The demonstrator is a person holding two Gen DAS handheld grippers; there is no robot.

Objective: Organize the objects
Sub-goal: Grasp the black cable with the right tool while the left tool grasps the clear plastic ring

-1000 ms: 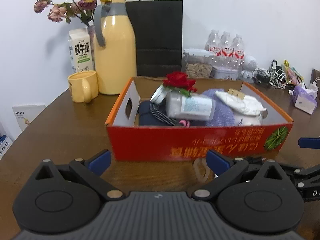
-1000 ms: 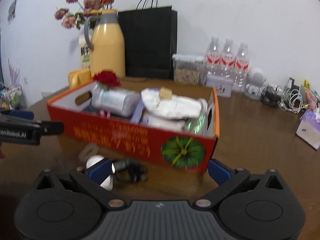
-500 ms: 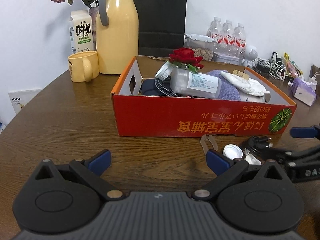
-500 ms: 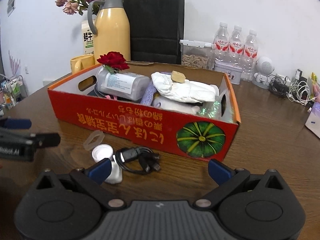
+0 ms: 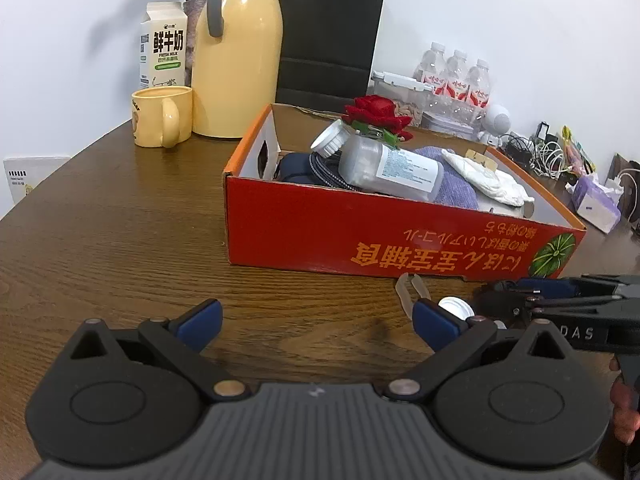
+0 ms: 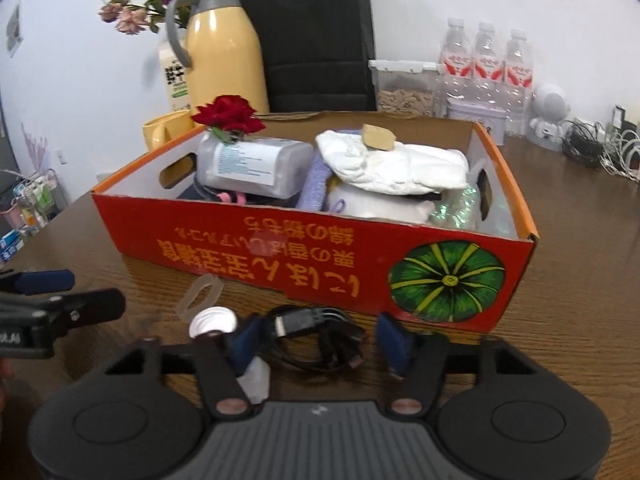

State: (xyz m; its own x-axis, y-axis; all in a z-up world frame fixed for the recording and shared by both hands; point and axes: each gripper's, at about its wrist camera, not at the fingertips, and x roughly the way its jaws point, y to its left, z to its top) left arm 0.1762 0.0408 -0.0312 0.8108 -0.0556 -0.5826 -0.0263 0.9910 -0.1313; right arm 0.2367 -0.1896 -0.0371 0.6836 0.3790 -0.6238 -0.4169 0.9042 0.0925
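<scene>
A coiled black cable [image 6: 316,334] lies on the brown table just in front of the red cardboard box [image 6: 304,264]. My right gripper [image 6: 320,340] straddles the cable and its jaws are closing, with a little room still left at each pad. Beside the left pad stand a small white-capped bottle [image 6: 212,320] and a clear plastic loop [image 6: 200,294]. My left gripper [image 5: 316,316] hangs open over bare wood left of these, nothing between its fingers. The box holds a plastic jar [image 5: 392,168] with a red rose [image 5: 376,114], a purple cloth and a white bundle.
Behind the box stand a yellow thermos [image 5: 236,52], a yellow mug [image 5: 160,116], a milk carton [image 5: 164,46], a black paper bag [image 5: 328,32] and water bottles [image 6: 484,56]. Tangled cables [image 5: 548,152] and a tissue pack [image 5: 596,204] lie at the right.
The right gripper's jaws have narrowed from fully wide to either side of the black cable, and it has edged closer to it. The left gripper has sunk a little towards the table.
</scene>
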